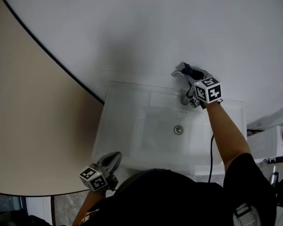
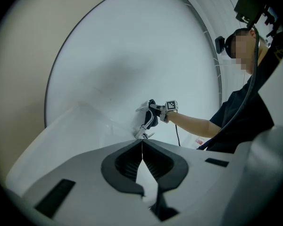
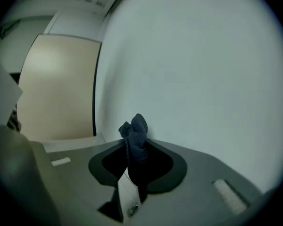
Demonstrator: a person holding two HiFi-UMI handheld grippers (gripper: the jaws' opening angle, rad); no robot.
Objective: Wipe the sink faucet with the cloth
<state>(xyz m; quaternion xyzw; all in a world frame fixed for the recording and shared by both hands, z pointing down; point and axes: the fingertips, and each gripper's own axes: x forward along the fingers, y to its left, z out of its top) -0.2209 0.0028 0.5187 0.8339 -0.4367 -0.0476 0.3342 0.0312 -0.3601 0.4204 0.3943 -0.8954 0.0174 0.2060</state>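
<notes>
The chrome faucet [image 1: 185, 99] stands at the back rim of the white sink [image 1: 122, 126]; it also shows in the left gripper view as the faucet [image 2: 144, 131]. My right gripper [image 1: 185, 72] is raised above the faucet, close to the wall, shut on a dark blue cloth [image 1: 187, 70] that bunches out past its tips. The cloth [image 3: 136, 134] fills the gap between the jaws in the right gripper view. My left gripper [image 1: 114, 157] hangs at the sink's near left corner, shut with nothing in it; its tips [image 2: 142, 141] meet.
A white wall [image 1: 146, 27] rises behind the sink, and a beige panel [image 1: 23, 121] with a dark edge lies to the left. A white cabinet edge [image 1: 269, 142] and a cable [image 1: 211, 154] are at the right. The drain [image 1: 178, 130] sits mid-basin.
</notes>
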